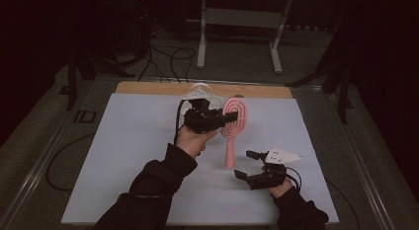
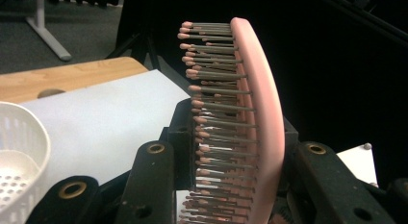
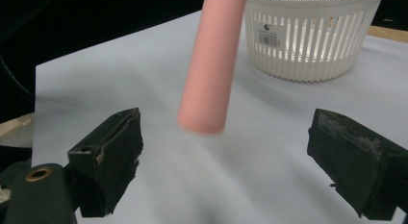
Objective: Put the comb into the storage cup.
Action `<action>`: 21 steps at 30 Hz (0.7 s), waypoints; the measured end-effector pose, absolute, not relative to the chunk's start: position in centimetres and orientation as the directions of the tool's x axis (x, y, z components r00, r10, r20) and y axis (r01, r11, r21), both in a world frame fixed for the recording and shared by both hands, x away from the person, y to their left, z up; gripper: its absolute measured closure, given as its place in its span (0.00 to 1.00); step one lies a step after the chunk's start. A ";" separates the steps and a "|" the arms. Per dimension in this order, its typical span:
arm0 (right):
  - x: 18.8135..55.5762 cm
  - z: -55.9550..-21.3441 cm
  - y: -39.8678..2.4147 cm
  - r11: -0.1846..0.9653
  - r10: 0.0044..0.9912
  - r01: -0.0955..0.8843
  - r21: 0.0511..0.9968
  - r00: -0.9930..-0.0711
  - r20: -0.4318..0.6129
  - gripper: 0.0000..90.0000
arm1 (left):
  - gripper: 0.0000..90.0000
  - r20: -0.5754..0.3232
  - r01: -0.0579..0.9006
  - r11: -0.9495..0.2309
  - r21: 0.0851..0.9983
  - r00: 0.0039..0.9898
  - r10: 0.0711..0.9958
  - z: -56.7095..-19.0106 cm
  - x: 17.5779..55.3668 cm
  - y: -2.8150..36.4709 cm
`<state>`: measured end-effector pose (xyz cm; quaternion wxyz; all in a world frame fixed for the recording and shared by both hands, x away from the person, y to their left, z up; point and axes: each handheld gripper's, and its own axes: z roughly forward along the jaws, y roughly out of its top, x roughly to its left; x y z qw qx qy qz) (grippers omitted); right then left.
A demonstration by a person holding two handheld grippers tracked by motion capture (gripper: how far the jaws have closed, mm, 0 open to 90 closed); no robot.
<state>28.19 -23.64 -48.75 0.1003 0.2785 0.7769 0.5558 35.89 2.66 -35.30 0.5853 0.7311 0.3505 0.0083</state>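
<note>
Up off the table (image 1: 133, 156), the pink hairbrush (image 1: 233, 122) hangs upright in the high view, its oval head on top and its handle pointing down toward the pale sheet. The left tongs (image 1: 222, 117) are clamped on the head from the side, and in the left gripper view the brush (image 2: 250, 118) stands edge-on between the two black jaws, its rows of grey bristles with pink tips facing left and its smooth pink back curving to the right.

The right tongs (image 1: 244, 163) sit lower and nearer the person, just right of the handle's end, with their jaws spread wide and nothing between the pads. In the right gripper view the handle (image 3: 211, 65) comes down from the top edge and ends in mid-air between the two jaws, clear of both; its tip looks slightly blurred, so how near it is to the sheet is hard to judge.

A white slotted basket (image 3: 308, 34) stands on the sheet behind the handle, and its rim (image 2: 21, 152) also shows at the left of the left gripper view. In the high view it (image 1: 196, 90) is largely hidden behind the left hand.
</note>
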 end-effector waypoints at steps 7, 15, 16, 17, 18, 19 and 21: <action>28.0 -48.9 -24.1 0.227 0.536 0.322 0.919 -0.829 0.158 0.12 | 0.73 -0.332 0.450 -0.086 0.889 0.762 0.556 -34.5 36.2 4.3; 27.7 -49.1 -24.6 0.229 0.537 0.325 0.917 -0.828 0.160 0.12 | 0.73 -0.280 0.414 -0.103 0.904 0.758 0.589 -33.8 36.5 5.6; 27.7 -49.0 -24.6 0.223 0.535 0.327 0.918 -0.829 0.165 0.12 | 0.73 -0.272 0.408 -0.105 0.907 0.758 0.593 -33.7 36.6 5.7; 27.7 -49.1 -24.7 0.221 0.536 0.329 0.918 -0.827 0.167 0.12 | 0.73 -0.264 0.401 -0.110 0.909 0.761 0.593 -33.6 36.6 5.8; 27.7 -49.1 -24.8 0.220 0.539 0.330 0.918 -0.825 0.167 0.12 | 0.73 -0.260 0.398 -0.110 0.911 0.759 0.597 -33.5 36.6 5.9; 27.7 -49.1 -24.8 0.218 0.536 0.329 0.919 -0.827 0.168 0.12 | 0.73 -0.251 0.392 -0.115 0.913 0.760 0.600 -33.4 36.7 6.0; 27.7 -49.1 -24.8 0.222 0.539 0.332 0.917 -0.825 0.169 0.12 | 0.73 -0.236 0.381 -0.122 0.917 0.760 0.605 -33.3 36.8 6.2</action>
